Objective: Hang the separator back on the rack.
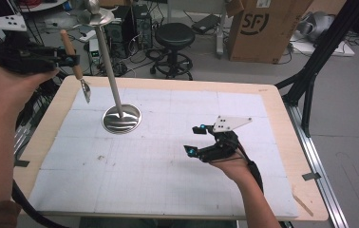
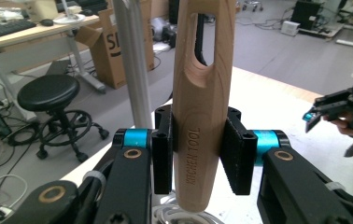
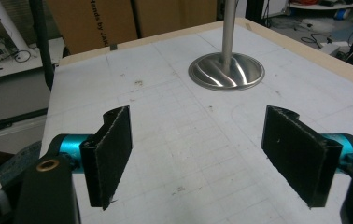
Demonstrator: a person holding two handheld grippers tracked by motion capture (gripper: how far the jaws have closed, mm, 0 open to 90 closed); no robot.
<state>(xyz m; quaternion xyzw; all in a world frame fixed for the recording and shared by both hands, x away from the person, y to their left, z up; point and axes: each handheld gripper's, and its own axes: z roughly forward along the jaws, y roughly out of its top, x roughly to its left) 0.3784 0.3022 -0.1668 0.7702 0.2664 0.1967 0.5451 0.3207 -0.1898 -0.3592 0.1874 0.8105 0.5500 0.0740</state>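
Gripping the wooden-handled utensil [image 1: 75,66] near the upper part of its handle, the left gripper [image 1: 71,60] holds it in the air beside the tall metal stand [image 1: 116,90], probably so the slotted handle end can be hung on the stand's top. Its long axis runs nearly upright, slightly tilted, metal head pointing down toward the surface [image 1: 168,156], slot end up. The right gripper [image 1: 194,140] rests low over the surface with jaws wide and nothing between them.
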